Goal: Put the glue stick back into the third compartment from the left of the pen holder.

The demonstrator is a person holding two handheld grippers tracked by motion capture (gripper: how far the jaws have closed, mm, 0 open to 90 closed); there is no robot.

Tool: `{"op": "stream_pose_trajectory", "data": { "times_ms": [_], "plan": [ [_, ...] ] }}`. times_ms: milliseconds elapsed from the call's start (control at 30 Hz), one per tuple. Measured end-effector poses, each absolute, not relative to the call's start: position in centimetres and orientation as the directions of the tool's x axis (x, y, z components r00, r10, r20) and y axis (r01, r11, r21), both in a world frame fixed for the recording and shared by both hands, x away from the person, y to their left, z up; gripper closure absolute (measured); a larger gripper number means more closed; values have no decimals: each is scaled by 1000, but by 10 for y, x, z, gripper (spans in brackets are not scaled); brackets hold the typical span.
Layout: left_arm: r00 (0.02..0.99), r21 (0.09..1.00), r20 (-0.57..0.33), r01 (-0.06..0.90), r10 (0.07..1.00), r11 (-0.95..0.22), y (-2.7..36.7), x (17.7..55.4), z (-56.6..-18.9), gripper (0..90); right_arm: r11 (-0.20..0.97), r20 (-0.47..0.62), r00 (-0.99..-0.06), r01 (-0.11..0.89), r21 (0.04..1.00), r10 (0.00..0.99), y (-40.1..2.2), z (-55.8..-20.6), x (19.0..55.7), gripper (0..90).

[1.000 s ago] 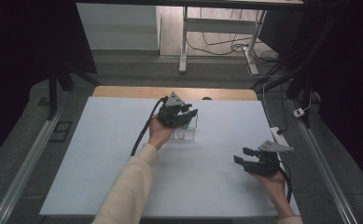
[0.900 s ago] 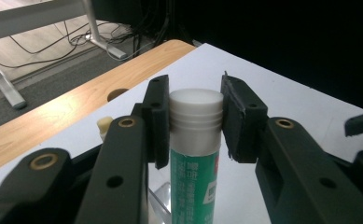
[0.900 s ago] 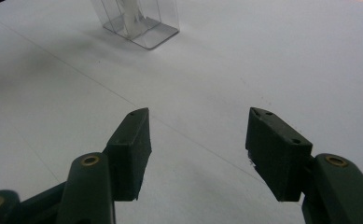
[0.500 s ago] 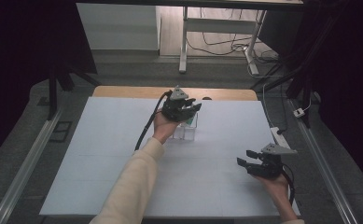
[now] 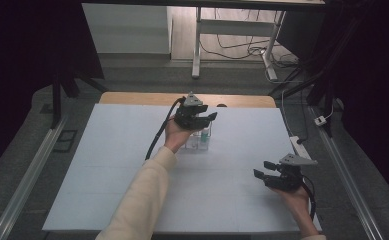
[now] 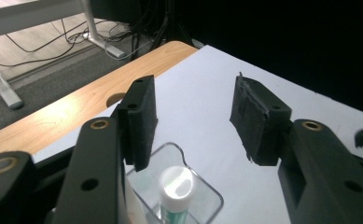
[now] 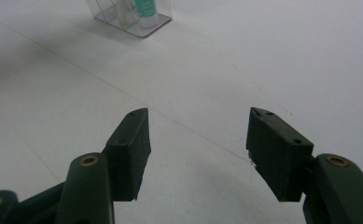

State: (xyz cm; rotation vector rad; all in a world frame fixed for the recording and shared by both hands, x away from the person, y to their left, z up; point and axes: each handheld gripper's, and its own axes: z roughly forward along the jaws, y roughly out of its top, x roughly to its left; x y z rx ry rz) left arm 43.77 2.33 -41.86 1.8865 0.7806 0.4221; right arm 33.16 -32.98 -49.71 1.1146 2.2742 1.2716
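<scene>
On the white table (image 5: 132, 165) in a dark room, both claws gape, the left claw (image 5: 205, 119) having just opened above the clear box (image 5: 198, 141).

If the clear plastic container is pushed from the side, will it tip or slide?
The clear plastic container looks light and thin-walled, so it would probably slide on the smooth white table. The tall bottle standing inside may make it tip if pushed high.

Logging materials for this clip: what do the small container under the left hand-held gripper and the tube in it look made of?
Container: clear hard plastic, probably; glossy see-through walls, rounded corners. Tube: likely plastic, smooth white cap over a green body.
</scene>
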Motion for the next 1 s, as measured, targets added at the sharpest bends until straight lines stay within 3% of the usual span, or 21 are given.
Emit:
{"op": "stream_pose_trajectory", "data": {
  "times_ms": [500, 1000],
  "plan": [
    [763, 882, -40, 330, 645, -335, 72, 385, -428, 466, 308, 93, -653, 471, 827, 752, -329, -495, 334, 390],
    [721, 853, -48, 389, 692, -347, 141, 321, -459, 447, 329, 56, -675, 429, 841, 736, -328, -493, 338, 390]
  ]
}}
